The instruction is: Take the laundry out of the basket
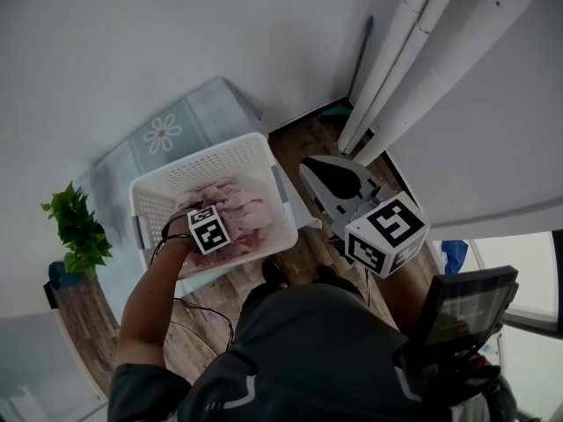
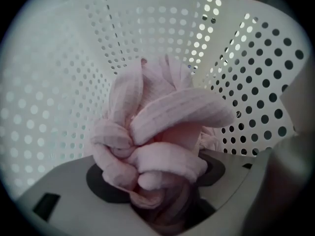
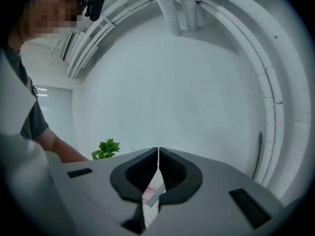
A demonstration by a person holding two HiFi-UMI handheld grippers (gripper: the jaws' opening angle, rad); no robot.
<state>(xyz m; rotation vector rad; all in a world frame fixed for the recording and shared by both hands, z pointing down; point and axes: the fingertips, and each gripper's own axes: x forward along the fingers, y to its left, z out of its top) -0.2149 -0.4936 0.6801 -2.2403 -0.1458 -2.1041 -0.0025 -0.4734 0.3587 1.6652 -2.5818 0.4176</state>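
Fingers of the left gripper [image 2: 160, 193] pointed down inside the white perforated basket [image 1: 167, 192], clamped on a bunched piece of pink laundry [image 2: 167, 127] lying in it. To the basket's right, the right gripper [image 3: 157, 173] was held about level, its fingers pressed together. Farther off, 1 green plant [image 1: 77, 227] stood beside the pale wall [image 1: 176, 33].

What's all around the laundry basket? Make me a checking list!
Surface: wooden floor, flower-patterned mat by the basket.
Job's things: white basket holds pink laundry.
Clutter: green plant.
Grippers: left gripper inside the basket, shut on a bunch of pink laundry; right gripper shut, empty, away from the basket.
Cables: black cable at the left wrist.
Surroundings: white wall, white pipes.
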